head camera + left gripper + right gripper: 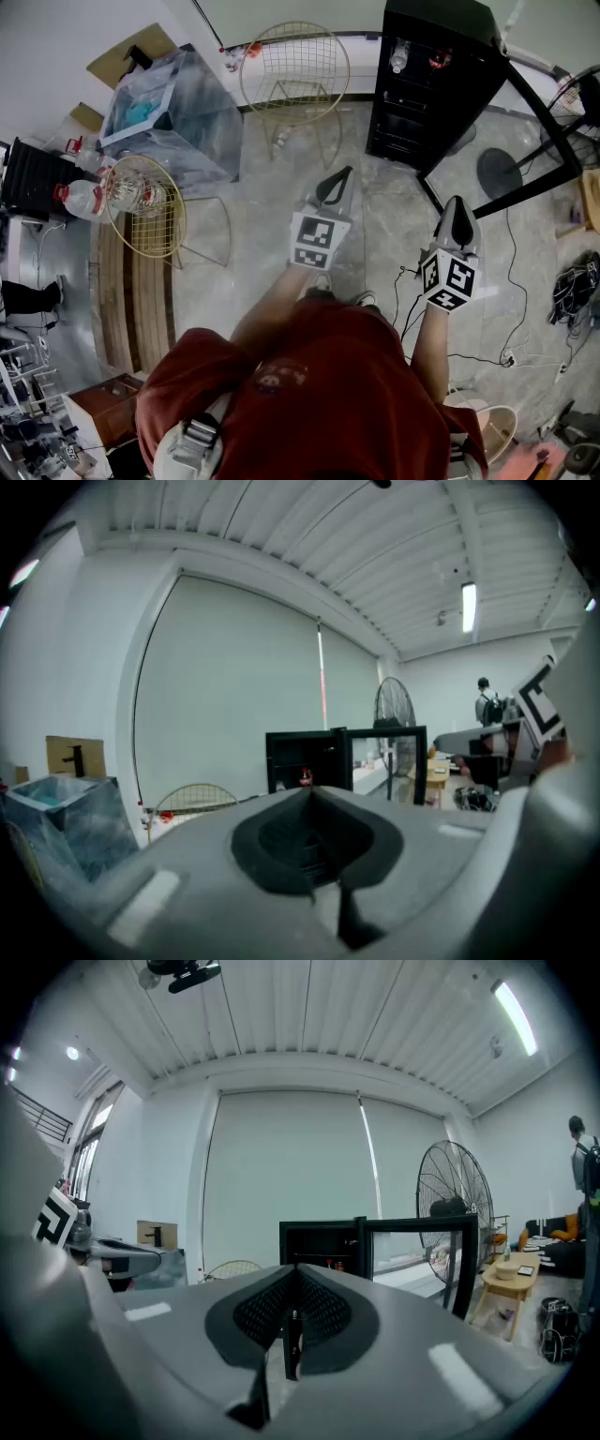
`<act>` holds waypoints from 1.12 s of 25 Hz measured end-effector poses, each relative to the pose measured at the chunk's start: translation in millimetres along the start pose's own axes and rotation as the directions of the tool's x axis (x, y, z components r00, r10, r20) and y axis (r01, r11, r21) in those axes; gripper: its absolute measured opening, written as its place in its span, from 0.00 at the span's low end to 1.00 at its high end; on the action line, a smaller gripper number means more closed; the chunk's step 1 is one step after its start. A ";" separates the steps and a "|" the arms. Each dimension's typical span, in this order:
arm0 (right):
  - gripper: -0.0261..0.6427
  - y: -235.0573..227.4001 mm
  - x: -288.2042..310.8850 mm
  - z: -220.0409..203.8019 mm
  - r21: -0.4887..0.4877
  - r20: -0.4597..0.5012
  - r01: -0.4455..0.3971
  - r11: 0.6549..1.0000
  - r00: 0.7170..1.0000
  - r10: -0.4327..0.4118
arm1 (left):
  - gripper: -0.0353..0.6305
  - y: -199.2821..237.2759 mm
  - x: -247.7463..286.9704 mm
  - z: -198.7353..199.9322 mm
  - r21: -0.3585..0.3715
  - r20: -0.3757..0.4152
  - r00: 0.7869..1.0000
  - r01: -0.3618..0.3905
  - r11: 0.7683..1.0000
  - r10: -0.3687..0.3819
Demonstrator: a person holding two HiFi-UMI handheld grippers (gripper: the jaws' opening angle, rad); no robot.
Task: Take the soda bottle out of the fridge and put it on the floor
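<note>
Grey marble floor (272,216), open black fridge (412,112) ahead; left claw (335,185) and right claw (457,214) both closed, empty.

The fridge (427,84) stands ahead and to the right, its door (548,131) swung open to the right, with a bottle (398,56) on an upper shelf inside. A wire chair (295,70) stands left of the fridge, and a covered bin (178,112) further left. A second wire chair (145,211) stands nearer on the left, and a fan base (506,173) sits by the open door.

Grey marble floor (262,216); gold wire chair (295,66); standing fan (455,1194); ribbed ceiling (309,1016), tube light (514,1016)
</note>
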State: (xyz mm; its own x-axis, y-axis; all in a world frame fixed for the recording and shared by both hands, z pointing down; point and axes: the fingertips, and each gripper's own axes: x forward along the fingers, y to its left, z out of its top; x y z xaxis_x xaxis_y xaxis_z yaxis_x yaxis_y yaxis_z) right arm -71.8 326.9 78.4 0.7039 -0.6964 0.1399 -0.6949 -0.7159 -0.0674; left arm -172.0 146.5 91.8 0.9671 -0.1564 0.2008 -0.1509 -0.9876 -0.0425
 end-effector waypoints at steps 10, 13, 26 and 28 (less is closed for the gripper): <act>0.04 11.4 5.2 -9.5 0.004 -0.036 0.012 1.000 0.999 -0.012 | 0.05 9.2 -1.9 -3.6 -0.016 -0.008 1.000 0.018 1.000 -0.019; 0.04 17.8 7.4 -14.3 0.025 -0.044 0.021 0.999 0.999 -0.020 | 0.05 15.9 -4.5 -7.0 -0.021 -0.010 1.000 0.023 1.000 -0.023; 0.04 77.6 29.7 -29.0 0.022 -0.075 0.045 0.999 0.996 -0.044 | 0.05 75.9 -16.2 -20.9 -0.030 -0.007 0.998 0.064 0.997 -0.064; 0.04 88.6 33.7 -28.4 0.015 -0.073 0.051 0.999 0.996 -0.050 | 0.05 85.5 -16.0 -21.9 -0.032 -0.005 0.997 0.076 0.997 -0.077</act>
State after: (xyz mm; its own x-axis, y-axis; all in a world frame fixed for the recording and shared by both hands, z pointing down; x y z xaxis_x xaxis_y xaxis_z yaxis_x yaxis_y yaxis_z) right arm -113.8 241.4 105.2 0.7249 -0.6544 0.2153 -0.6558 -0.7512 -0.0753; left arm -204.8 64.4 106.4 0.9747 -0.0803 0.2087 -0.0830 -0.9965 0.0045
